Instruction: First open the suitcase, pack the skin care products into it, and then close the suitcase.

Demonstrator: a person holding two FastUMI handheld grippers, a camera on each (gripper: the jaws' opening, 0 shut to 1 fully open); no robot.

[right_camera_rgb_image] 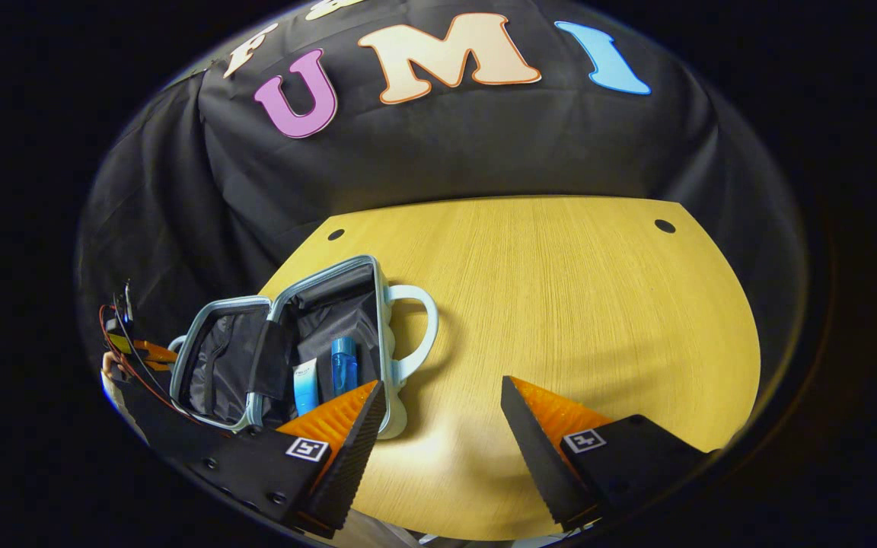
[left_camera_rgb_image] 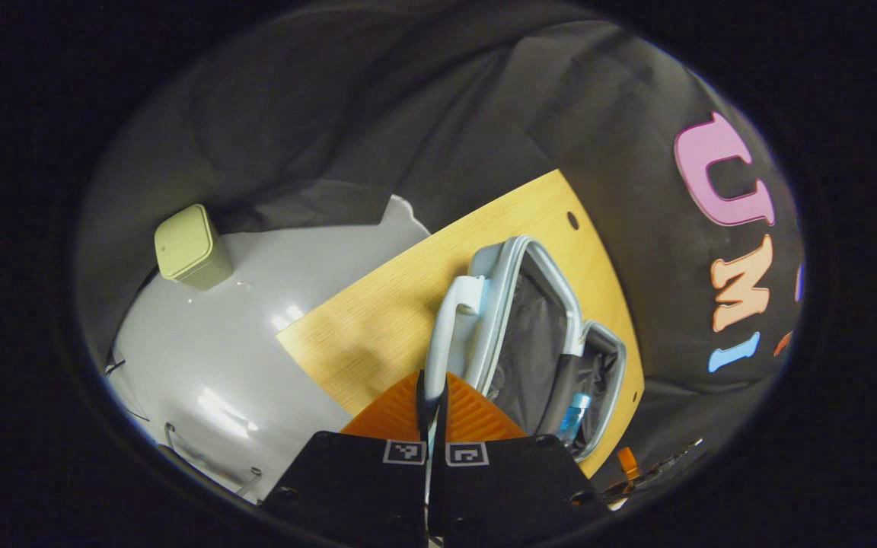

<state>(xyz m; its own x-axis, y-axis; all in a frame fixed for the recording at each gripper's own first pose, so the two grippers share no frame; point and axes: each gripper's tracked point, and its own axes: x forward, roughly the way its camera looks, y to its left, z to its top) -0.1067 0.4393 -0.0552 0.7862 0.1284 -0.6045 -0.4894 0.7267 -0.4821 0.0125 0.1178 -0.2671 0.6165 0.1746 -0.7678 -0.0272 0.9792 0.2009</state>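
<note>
Here left fingers (left_camera_rgb_image: 408, 415) clamp suitcase handle (left_camera_rgb_image: 450, 327).

suitcase (right_camera_rgb_image: 286, 346) on table (right_camera_rgb_image: 560, 304) | bottle (right_camera_rgb_image: 343, 365) in suitcase

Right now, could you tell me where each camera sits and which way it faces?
Left gripper view: rides the left gripper, shut on the suitcase handle, facing the open suitcase and a green bin on the floor.
Right gripper view: rides the open right gripper, facing across the table.
Shared: suitcase, blue bottle, table.
</note>
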